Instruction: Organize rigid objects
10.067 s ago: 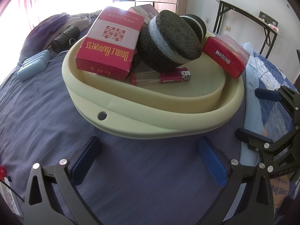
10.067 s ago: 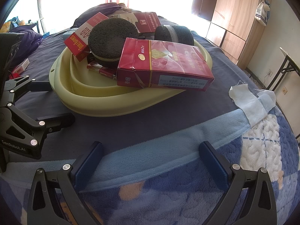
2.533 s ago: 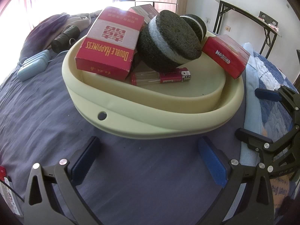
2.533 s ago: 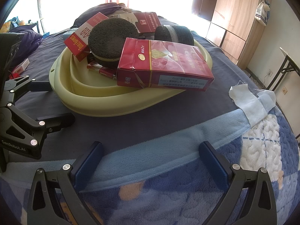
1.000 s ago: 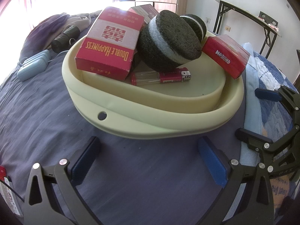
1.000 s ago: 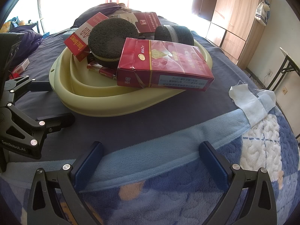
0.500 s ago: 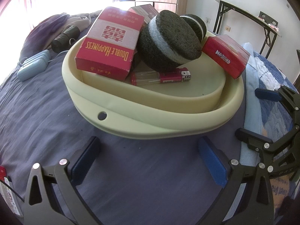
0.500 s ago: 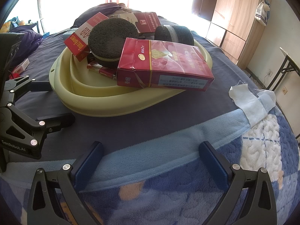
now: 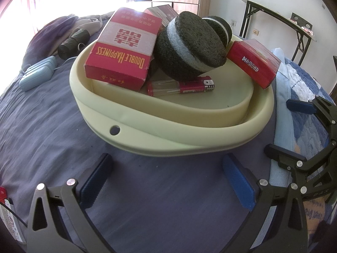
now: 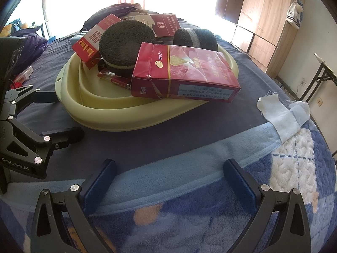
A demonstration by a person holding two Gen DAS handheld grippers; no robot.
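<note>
Nothing has moved since the earlier frames. Both tongs, left (image 9: pixel 166 179) and right (image 10: pixel 168 179), rest released on the bed (image 9: pixel 42 116), near the pale basin (image 9: pixel 168 139). Inside it lie red cartons (image 9: pixel 124 48), round dark sponges (image 9: pixel 189 46), apparently, and a lighter (image 9: pixel 181 86).

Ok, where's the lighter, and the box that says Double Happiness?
lighter (image 9: pixel 181 86): left wrist view, middle of its red body.
Double Happiness box (image 9: pixel 126 46): left wrist view, its top face.
</note>
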